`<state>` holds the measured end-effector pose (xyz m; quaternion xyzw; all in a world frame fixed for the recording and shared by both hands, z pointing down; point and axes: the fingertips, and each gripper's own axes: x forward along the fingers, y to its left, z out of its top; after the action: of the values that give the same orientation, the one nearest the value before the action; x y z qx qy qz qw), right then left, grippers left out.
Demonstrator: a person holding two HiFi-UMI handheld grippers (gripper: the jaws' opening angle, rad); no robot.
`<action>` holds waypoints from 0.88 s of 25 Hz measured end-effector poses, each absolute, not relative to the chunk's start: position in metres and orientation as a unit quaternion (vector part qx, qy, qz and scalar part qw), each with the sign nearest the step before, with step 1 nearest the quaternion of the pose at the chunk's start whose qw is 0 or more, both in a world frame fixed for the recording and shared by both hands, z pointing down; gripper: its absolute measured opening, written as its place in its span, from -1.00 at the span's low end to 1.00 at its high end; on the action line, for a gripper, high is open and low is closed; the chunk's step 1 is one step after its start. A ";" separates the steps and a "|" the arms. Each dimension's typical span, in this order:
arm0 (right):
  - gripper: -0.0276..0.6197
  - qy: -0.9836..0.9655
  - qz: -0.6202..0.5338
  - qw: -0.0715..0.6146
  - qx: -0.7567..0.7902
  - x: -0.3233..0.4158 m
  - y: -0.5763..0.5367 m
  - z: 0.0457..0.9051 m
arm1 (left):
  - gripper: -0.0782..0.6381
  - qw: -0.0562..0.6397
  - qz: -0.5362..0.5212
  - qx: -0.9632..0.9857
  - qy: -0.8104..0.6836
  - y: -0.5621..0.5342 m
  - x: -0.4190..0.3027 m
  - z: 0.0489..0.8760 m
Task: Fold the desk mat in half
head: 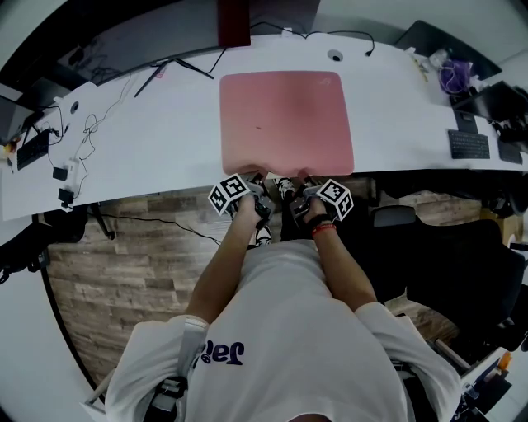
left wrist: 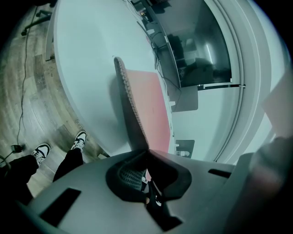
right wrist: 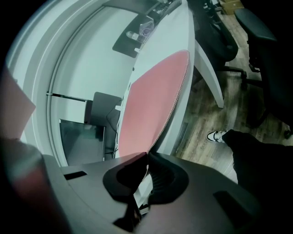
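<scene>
A pink desk mat (head: 286, 119) lies flat on the white desk (head: 148, 140), its near edge at the desk's front rim. My left gripper (head: 258, 180) is shut on the near edge left of its middle, and my right gripper (head: 297, 180) is shut on it just to the right. In the left gripper view the mat's edge (left wrist: 133, 109) rises off the desk and runs into the closed jaws of the left gripper (left wrist: 146, 154). In the right gripper view the mat (right wrist: 151, 96) likewise runs into the right gripper (right wrist: 147, 156), its stitched border lifted a little.
A monitor foot (head: 233, 23) stands behind the mat. Cables (head: 74, 132) and small devices trail over the desk's left part. A black keypad (head: 469, 144) and a purple object (head: 454, 76) sit at the right. A black chair (head: 437, 264) stands on the wooden floor at my right.
</scene>
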<state>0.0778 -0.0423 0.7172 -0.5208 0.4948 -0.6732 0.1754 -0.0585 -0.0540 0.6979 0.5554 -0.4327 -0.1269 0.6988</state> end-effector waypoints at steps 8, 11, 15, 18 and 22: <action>-0.82 0.515 -0.660 0.169 -0.521 0.078 -0.061 0.706 | -0.71 0.696 -0.130 0.556 -0.435 -0.066 -0.058 0.697; -0.82 0.519 -0.657 0.166 -0.520 0.077 -0.069 0.703 | -0.71 0.695 -0.131 0.556 -0.436 -0.072 -0.059 0.695; -0.82 0.523 -0.655 0.165 -0.520 0.077 -0.081 0.697 | -0.71 0.693 -0.136 0.555 -0.439 -0.081 -0.060 0.692; -0.82 0.526 -0.653 0.166 -0.518 0.076 -0.091 0.693 | -0.71 0.691 -0.140 0.556 -0.441 -0.089 -0.062 0.689; -0.83 0.531 -0.651 0.171 -0.514 0.074 -0.103 0.687 | -0.71 0.688 -0.147 0.556 -0.443 -0.101 -0.064 0.684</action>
<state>0.0742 -0.1034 0.6873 -0.5140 0.5314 -0.6512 0.1713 -0.0640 -0.1011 0.6843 0.5559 -0.4429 -0.1466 0.6880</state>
